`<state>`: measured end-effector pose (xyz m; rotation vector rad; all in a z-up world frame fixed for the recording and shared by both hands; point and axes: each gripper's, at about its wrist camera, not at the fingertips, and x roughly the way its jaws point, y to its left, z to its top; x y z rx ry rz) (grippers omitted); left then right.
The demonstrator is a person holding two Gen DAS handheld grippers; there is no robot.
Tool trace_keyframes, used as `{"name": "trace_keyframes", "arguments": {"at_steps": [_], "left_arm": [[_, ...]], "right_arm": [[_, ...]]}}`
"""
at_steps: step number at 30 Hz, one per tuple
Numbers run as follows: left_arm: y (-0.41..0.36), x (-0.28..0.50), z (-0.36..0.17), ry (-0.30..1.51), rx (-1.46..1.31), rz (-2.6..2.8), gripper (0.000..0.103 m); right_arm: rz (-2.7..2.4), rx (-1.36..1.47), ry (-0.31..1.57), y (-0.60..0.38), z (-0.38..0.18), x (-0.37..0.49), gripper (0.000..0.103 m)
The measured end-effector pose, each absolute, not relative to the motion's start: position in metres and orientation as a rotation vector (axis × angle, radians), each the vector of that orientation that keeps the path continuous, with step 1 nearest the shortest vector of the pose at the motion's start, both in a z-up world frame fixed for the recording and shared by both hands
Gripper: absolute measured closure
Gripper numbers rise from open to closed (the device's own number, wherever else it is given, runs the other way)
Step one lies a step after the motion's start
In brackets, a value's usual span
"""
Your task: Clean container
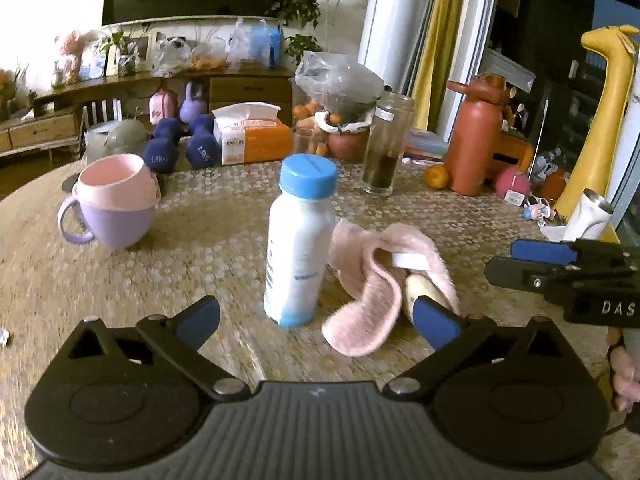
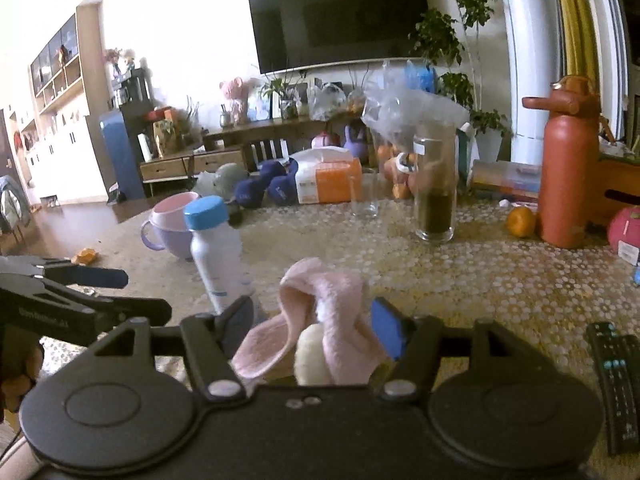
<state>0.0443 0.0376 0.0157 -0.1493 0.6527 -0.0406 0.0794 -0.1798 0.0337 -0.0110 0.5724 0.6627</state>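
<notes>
White plastic, blue-capped, the bottle (image 1: 298, 240) stood upright at the centre of the left wrist frame on the patterned tabletop (image 1: 120, 280), touching a crumpled pink cloth (image 1: 372, 292) to its right. The left claw (image 1: 316, 318) gaped wide and held nothing. The right claw (image 2: 316, 328) stood open around the cloth, not clamping it.

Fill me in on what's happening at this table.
A person holds a gripper in each hand over a cluttered table. The left gripper is open, facing an upright white bottle with its blue cap on. The right gripper is open around a crumpled pink cloth lying beside the bottle. Neither grips anything yet, so cleaning hasn't visibly begun.
</notes>
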Motion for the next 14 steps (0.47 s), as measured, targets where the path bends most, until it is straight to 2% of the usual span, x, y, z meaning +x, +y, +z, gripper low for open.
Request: {"name": "trace_keyframes", "arguments": {"at_steps": [14], "left_arm": [[0.024, 0.025, 0.017, 0.639, -0.146, -0.011, 0.0]], "right_arm": [[0.64, 0.035, 0.598, -0.19, 0.03, 0.046, 0.037]]}}
